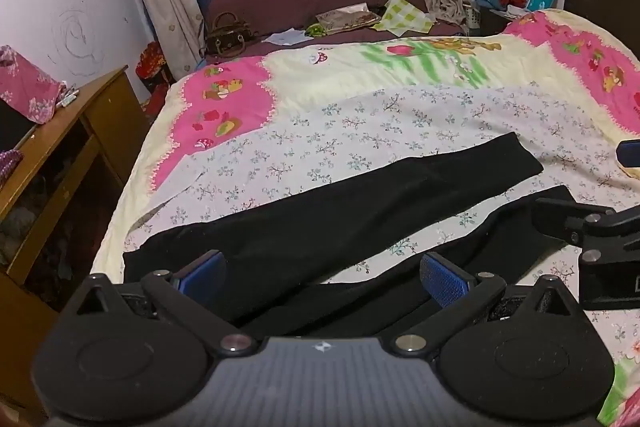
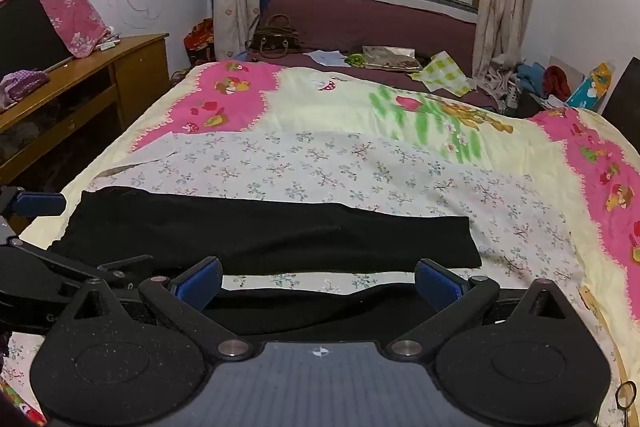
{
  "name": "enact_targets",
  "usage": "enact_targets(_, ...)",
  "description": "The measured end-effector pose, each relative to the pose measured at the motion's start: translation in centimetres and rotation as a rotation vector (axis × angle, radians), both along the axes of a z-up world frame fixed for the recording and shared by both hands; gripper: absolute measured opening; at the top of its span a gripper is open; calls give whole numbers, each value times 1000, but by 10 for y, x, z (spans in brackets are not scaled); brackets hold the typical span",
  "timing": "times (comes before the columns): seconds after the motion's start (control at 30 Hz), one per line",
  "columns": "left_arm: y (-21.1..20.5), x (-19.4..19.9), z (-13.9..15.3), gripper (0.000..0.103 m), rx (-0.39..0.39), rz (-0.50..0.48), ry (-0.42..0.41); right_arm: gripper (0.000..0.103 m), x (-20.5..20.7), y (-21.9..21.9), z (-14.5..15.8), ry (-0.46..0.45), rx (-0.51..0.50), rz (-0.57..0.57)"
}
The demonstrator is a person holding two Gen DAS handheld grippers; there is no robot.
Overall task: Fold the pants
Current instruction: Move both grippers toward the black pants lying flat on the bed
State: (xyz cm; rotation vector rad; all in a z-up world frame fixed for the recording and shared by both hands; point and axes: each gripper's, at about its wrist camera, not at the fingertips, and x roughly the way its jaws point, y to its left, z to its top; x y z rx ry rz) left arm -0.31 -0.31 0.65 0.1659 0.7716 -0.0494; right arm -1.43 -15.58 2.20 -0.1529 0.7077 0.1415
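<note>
Looking at the bed (image 2: 520, 155), we see the black pants (image 2: 272, 235) spread flat with both legs apart, so no fold is made yet; our left gripper (image 1: 322, 277) and right gripper (image 2: 318, 281) hover wide open over the near leg, holding nothing

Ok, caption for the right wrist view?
Open right tongs poised over black pants spread flat on the floral sheet.
</note>
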Motion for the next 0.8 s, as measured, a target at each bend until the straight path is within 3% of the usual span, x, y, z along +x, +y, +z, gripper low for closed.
enact_targets(0.43, -3, -3, -10, 103, 18, -38, 64, 88, -6, -1, -10, 52, -14, -25)
enact_targets(0.8, 6, -12, -20, 103, 4, -9, 124, 88, -10, 0, -18, 96, -26, -6)
